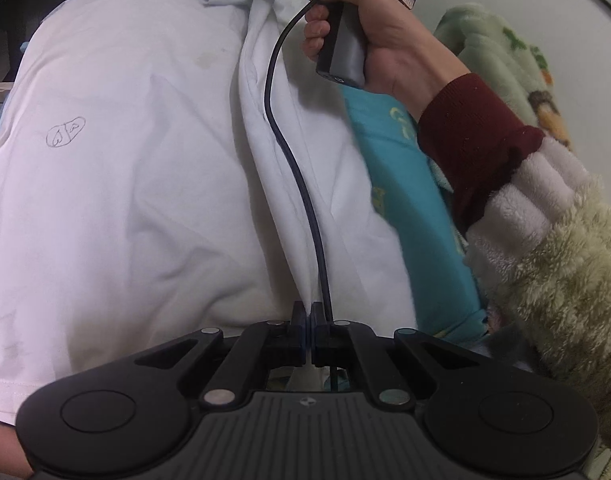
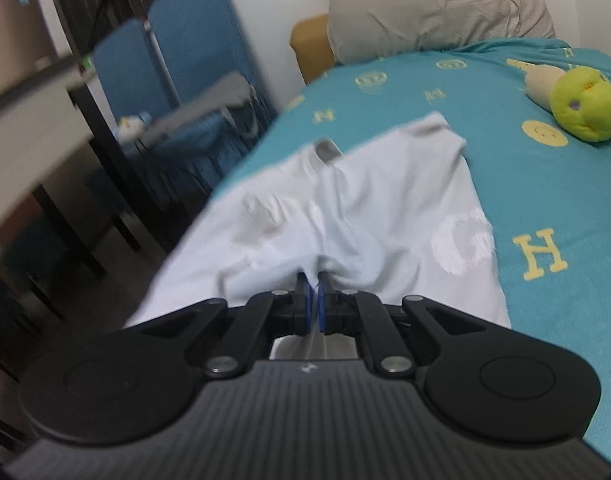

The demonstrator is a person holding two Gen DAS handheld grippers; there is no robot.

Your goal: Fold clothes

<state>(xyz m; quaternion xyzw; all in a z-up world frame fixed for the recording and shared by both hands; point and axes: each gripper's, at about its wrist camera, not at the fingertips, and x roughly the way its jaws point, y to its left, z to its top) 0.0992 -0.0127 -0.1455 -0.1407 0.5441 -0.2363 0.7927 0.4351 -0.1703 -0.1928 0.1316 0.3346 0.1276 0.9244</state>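
A white T-shirt (image 1: 125, 184) with a small outline logo lies spread over the teal bedsheet (image 1: 405, 184). My left gripper (image 1: 308, 312) is shut on a pinched ridge of the shirt's fabric at its near edge. In the right wrist view the same white shirt (image 2: 345, 208) stretches away across the bed, collar tag toward the far end, and my right gripper (image 2: 313, 284) is shut on a bunched fold of it. In the left wrist view a hand (image 1: 381, 36) in a red cuff and fleece sleeve holds the right gripper's handle over the shirt's far end, a black cable (image 1: 293, 168) trailing down.
A green plush toy (image 2: 585, 108) lies on the teal bedsheet (image 2: 545, 200) at the far right, a grey pillow (image 2: 437, 8) at the head. Left of the bed stand blue chairs (image 2: 173, 60) and a dark table (image 2: 33, 120). A green patterned blanket (image 1: 505, 60) lies at the right.
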